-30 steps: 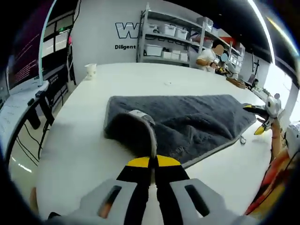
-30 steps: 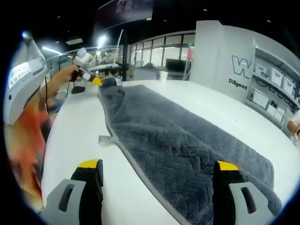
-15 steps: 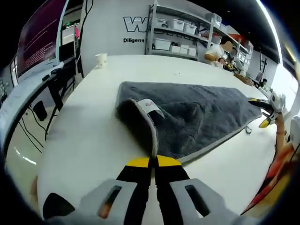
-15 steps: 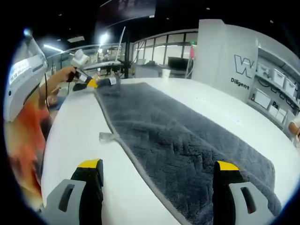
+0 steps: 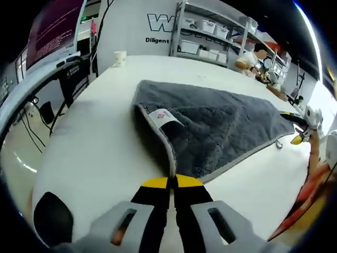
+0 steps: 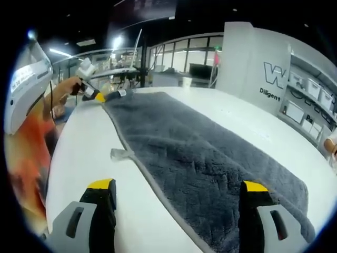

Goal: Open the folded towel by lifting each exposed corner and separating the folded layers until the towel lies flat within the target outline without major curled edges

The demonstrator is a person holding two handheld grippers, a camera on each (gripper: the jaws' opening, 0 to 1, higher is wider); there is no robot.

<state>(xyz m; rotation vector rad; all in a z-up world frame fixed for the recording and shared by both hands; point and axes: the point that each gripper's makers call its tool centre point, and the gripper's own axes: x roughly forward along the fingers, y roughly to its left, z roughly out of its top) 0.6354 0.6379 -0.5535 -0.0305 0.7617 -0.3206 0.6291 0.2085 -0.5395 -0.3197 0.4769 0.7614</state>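
A grey towel lies spread on the white table, and a white label shows on its raised near corner. My left gripper is shut on that corner's pale hem, just above the table. In the right gripper view the towel runs lengthwise away from me. My right gripper hangs open over its near end, with the hem passing between the wide-set jaws. The left gripper pinches the far corner there. The right gripper shows open at the towel's far end.
A small hanging loop sticks out from the towel's hem. A white cup stands at the table's far edge. Shelves with boxes and a seated person are beyond. A desk with a screen lines the left side.
My left gripper has drawn the towel corner outward. The humped fold has flattened and the label now faces up. The right gripper has stayed open over the other end.
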